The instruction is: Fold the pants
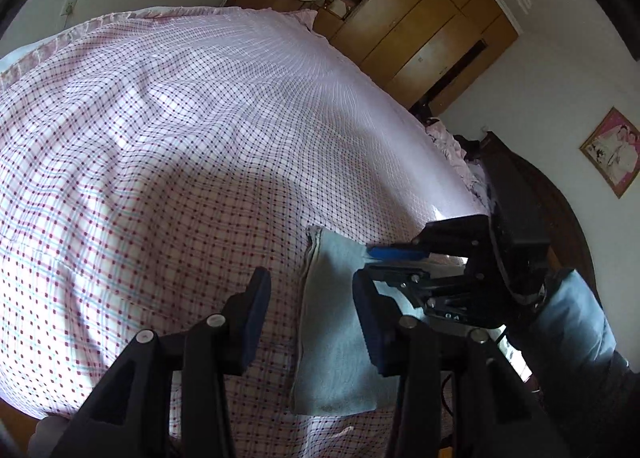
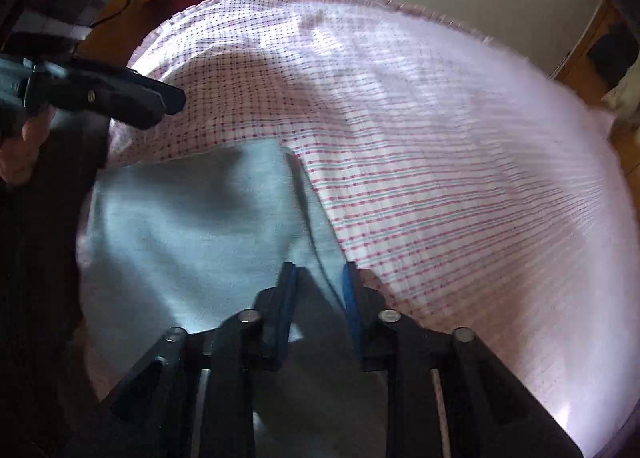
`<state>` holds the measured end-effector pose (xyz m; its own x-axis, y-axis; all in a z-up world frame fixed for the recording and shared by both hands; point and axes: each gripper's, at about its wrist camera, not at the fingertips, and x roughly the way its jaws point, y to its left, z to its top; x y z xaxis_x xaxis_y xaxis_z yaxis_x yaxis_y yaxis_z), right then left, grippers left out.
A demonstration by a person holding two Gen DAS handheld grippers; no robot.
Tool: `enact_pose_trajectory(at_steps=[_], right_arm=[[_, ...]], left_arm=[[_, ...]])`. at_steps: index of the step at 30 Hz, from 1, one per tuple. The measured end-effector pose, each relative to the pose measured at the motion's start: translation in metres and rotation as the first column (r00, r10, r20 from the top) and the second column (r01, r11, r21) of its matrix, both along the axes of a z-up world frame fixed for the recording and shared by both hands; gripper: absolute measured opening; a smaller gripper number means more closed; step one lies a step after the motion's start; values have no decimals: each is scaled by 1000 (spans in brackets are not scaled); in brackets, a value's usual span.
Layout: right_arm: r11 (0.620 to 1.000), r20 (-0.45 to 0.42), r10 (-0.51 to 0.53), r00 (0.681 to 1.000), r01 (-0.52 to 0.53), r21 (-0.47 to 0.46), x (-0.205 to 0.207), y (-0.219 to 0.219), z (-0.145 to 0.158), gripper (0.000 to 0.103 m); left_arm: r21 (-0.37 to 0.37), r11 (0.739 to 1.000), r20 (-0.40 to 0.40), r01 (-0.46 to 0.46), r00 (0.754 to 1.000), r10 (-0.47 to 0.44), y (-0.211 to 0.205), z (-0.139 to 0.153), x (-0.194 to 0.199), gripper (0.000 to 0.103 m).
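A bed [image 1: 160,137] under a pink checked sheet is filling most of both views. Grey pants [image 1: 332,358], folded into a narrow stack, are lying on it at the lower centre of the left wrist view. The left gripper [image 1: 312,318] is hovering with its jaws released about halfway and gripping nothing; the pants' left edge is showing in the gap and the right-hand jaw is hanging over the cloth. The right gripper [image 2: 318,290] is holding its jaws a narrow gap apart, with the pants' folded edge running down between them at the lower centre; no firm pinch is showing.
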<state>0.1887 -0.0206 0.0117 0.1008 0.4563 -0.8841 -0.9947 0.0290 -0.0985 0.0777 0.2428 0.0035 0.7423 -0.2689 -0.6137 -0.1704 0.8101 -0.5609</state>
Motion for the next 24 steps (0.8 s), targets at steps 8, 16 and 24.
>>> enact_pose_trajectory(at_steps=[8,16,24], right_arm=[[998,161,35,986,-42,39,-15,2,13,0],[998,299,58,952,-61,3,-23,17,3,0],[950,169,-217,961,168,263,-18,-22,32,17]], left_arm=[[9,1000,-6,-3,1000,3,-4,1,-1,45],[34,999,-21,-1,1000,2,-9,2,4,45],[159,987,-28,12,1000,-8,-31,14,13,45]])
